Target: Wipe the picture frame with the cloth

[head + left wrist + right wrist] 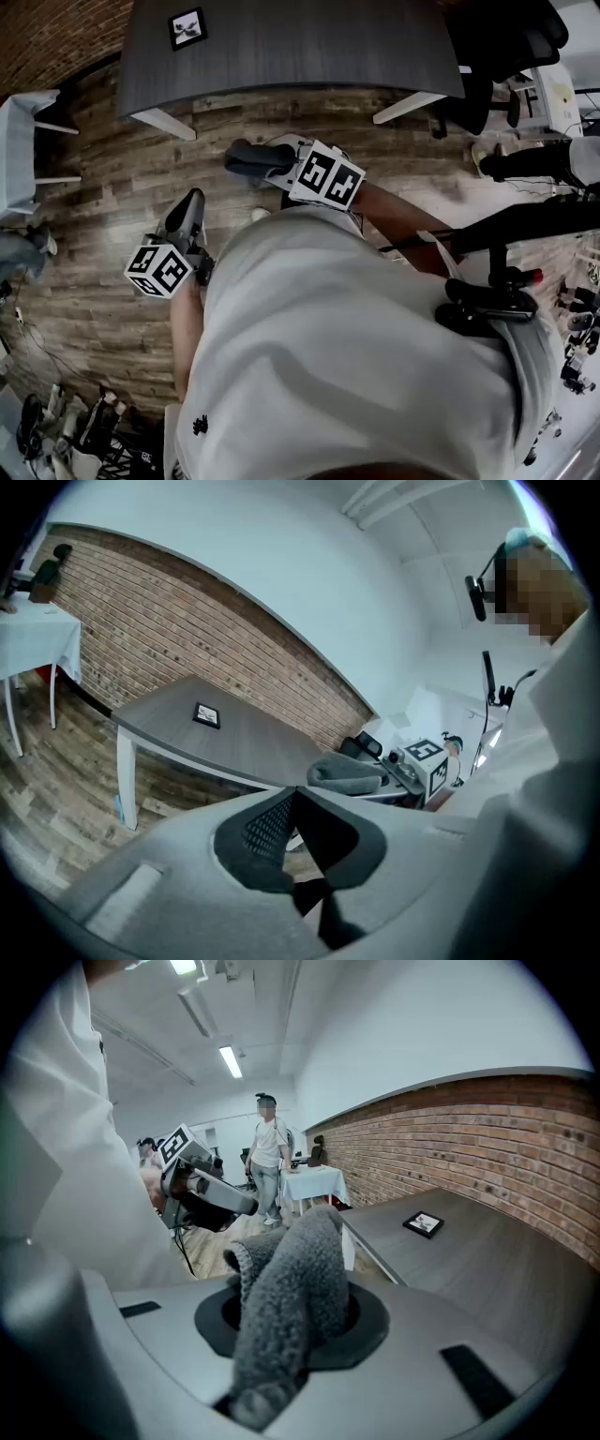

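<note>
Right gripper view first: what is the right gripper (292, 1324) carrying?
Its jaws are clamping a grey cloth (286, 1260), which is bulging up out of them.
And the left gripper (296, 793)?
Its jaws are pressing together with nothing between them.
Where is the picture frame (187, 28) sitting?
It is lying flat on the dark table (319, 47), toward its left end in the head view, well apart from both grippers, which are hovering over the wooden floor (122, 178).
</note>
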